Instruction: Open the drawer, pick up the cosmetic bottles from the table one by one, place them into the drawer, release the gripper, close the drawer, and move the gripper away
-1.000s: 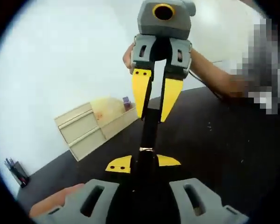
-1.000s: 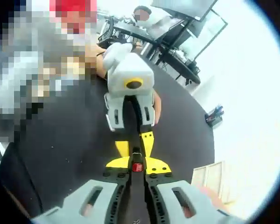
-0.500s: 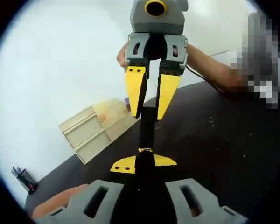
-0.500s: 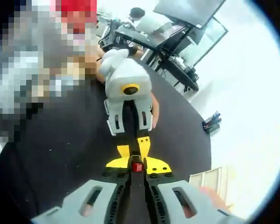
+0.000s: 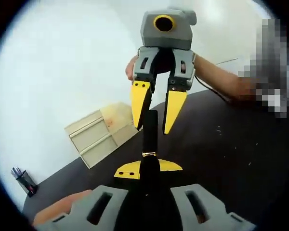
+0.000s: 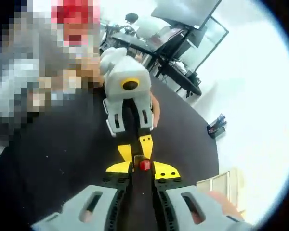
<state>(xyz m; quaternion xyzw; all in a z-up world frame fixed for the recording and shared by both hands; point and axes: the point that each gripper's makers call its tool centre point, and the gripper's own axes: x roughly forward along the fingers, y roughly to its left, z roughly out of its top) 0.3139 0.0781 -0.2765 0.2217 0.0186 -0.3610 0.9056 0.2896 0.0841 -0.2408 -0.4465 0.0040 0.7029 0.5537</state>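
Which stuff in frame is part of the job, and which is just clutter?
Job: black bottle; left tool gripping it; right tool, open around its top; drawer unit; table.
Lying about: pen holder; background desks with a monitor.

1. A black worktop (image 5: 241,159) spans the lower part of the left gripper view, speckled with small pale flecks.
2. A plain white wall (image 5: 62,62) rises behind it, brightly and evenly lit.
3. A dark pen holder (image 5: 23,180) stands near the worktop's edge.
4. In the right gripper view, dark desks (image 6: 176,72) and a large monitor (image 6: 183,12) stand beyond the worktop.
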